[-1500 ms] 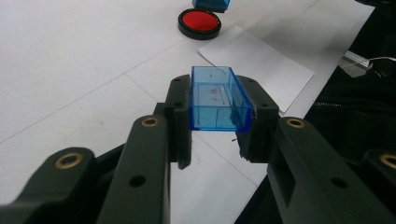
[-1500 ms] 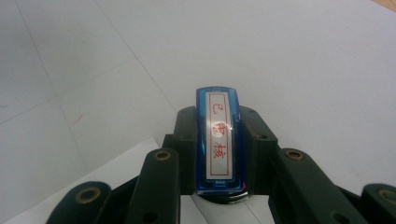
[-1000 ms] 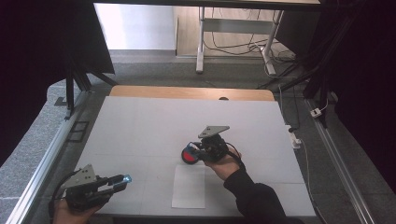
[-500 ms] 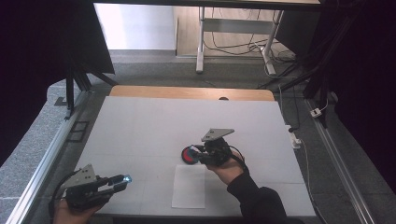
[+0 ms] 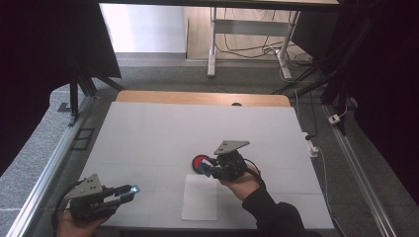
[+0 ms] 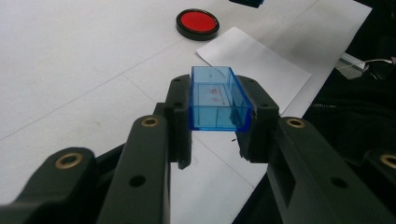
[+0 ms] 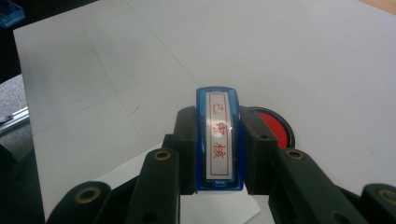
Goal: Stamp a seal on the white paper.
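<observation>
My left gripper [image 5: 129, 190] is near the table's front left corner, shut on a clear blue stamp cap [image 6: 215, 98] whose hollow faces up. My right gripper [image 5: 207, 168] is at the table's middle, shut on a blue stamp [image 7: 219, 140] with a white label of red characters. A round red ink pad [image 5: 200, 162] in a black case lies on the table just under and left of the right gripper's tips. The ink pad [image 7: 275, 128] shows behind the stamp, partly hidden by it. A white sheet of paper [image 5: 200, 196] lies in front of the pad.
The white tabletop [image 5: 163, 133] has a wooden strip [image 5: 197, 98] along its far edge. Metal rails [image 5: 44, 173] run along both sides. A white plug and cable [image 5: 312, 147] lie at the right edge. A person's dark sleeve [image 5: 274, 217] enters from the bottom.
My right gripper has shifted slightly right and forward with the stamp, staying over the ink pad. The left gripper has held still.
</observation>
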`<action>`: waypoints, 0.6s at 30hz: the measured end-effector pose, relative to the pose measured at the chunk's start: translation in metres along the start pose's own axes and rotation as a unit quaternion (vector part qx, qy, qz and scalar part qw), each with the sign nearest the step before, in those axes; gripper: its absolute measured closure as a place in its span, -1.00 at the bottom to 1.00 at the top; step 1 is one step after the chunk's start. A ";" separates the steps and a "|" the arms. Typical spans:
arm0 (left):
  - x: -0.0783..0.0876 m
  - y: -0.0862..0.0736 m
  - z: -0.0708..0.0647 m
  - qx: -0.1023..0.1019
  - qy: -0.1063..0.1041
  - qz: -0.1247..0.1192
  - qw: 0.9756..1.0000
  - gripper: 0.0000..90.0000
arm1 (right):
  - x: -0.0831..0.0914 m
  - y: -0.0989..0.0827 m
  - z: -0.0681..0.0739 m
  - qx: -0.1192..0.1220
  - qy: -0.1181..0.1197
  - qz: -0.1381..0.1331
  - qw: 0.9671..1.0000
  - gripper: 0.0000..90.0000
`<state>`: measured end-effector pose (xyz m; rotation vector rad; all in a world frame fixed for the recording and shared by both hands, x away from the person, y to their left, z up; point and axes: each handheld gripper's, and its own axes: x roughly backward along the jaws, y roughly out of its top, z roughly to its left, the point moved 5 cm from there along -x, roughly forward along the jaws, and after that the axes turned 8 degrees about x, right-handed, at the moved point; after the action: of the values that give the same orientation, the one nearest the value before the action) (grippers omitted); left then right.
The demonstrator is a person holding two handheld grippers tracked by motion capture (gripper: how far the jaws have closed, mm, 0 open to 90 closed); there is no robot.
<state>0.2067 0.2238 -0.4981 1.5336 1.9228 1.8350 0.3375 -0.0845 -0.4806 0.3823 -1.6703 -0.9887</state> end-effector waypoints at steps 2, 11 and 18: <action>0.000 0.000 0.000 0.001 0.001 -0.001 1.000 0.51 | 0.001 0.000 0.002 0.002 0.001 -0.001 1.000 0.57; 0.001 0.000 0.000 0.001 0.001 0.000 1.000 0.51 | 0.004 -0.002 0.011 0.006 0.008 0.000 1.000 0.57; 0.001 0.000 0.000 0.000 0.002 0.000 1.000 0.51 | 0.009 -0.004 0.017 0.003 0.014 0.000 1.000 0.57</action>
<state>0.2064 0.2241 -0.4978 1.5302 1.9258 1.8384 0.3178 -0.0856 -0.4787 0.3988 -1.6494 -0.9739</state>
